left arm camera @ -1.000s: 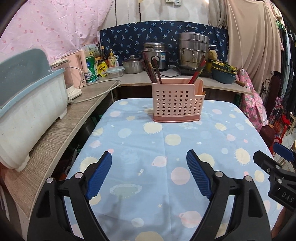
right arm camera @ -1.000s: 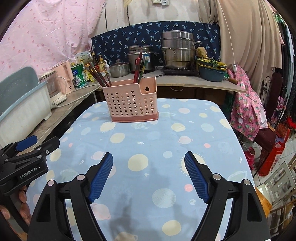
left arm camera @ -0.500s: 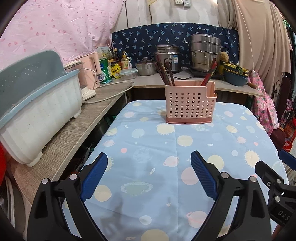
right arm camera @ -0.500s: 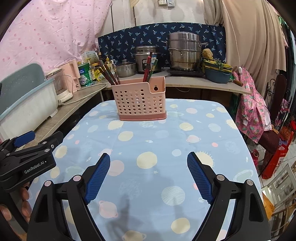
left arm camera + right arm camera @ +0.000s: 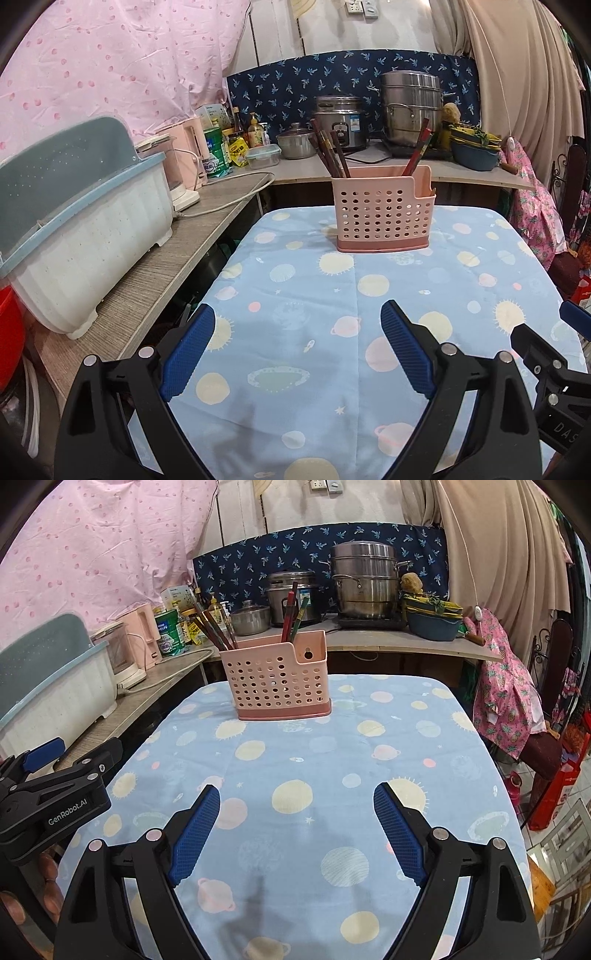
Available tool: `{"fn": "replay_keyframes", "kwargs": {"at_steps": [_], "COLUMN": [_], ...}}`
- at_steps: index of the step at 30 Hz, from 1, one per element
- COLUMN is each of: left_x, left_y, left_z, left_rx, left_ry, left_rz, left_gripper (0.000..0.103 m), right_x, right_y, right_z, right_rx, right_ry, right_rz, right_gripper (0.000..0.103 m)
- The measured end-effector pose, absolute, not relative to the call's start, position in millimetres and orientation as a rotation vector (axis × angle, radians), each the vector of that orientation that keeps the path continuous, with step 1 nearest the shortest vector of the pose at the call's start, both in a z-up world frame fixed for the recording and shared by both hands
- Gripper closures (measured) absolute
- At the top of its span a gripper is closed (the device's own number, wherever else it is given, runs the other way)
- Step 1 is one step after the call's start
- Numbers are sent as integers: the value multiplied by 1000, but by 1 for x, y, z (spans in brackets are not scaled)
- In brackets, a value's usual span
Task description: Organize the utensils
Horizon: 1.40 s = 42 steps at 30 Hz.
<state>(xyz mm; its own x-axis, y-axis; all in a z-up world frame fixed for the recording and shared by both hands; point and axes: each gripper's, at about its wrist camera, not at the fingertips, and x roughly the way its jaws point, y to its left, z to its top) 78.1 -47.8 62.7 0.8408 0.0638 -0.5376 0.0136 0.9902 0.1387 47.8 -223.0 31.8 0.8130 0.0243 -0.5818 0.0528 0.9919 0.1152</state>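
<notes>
A pink perforated utensil holder [image 5: 382, 212] stands at the far middle of the table with the blue planet-print cloth [image 5: 388, 295]. Dark chopsticks [image 5: 330, 153] lean in its left compartment and red ones [image 5: 419, 151] in its right. It also shows in the right wrist view [image 5: 280, 677]. My left gripper [image 5: 297, 332] is open and empty, low over the near part of the cloth. My right gripper [image 5: 297, 812] is open and empty too, beside it. The right gripper shows at the right edge of the left wrist view [image 5: 554, 354], and the left gripper at the left edge of the right wrist view [image 5: 55, 786].
A white and blue dish rack [image 5: 74, 229] sits on the wooden counter [image 5: 155, 273] left of the table. Pots [image 5: 410, 107], a rice cooker [image 5: 341, 118], bottles and a kettle [image 5: 184, 158] line the back counter. Hanging clothes [image 5: 509, 686] and a chair are to the right.
Both grippers have pulled back and risen a little, so the holder looks smaller and more of the left counter shows. Both stay open and empty.
</notes>
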Motion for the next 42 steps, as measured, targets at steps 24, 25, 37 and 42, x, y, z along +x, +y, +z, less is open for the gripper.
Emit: {"fn": "replay_keyframes", "kwargs": {"at_steps": [24, 25, 37, 42], "left_x": [75, 74, 75, 75], "left_y": [-56, -57, -61, -64], "left_z": [64, 64, 63, 62], "left_rx": [170, 171, 184, 191], "left_ry": [567, 566, 577, 579], "left_rz": [45, 44, 40, 49], "left_gripper": [15, 15, 15, 15], "right_x": [48, 48, 48, 49], "right_y": [-226, -226, -225, -226], "right_z": [29, 29, 29, 29], "right_rx": [137, 137, 133, 136], "right_ry": [622, 622, 619, 620], "right_rz": [-6, -7, 2, 1], "right_gripper": [19, 19, 16, 15]}}
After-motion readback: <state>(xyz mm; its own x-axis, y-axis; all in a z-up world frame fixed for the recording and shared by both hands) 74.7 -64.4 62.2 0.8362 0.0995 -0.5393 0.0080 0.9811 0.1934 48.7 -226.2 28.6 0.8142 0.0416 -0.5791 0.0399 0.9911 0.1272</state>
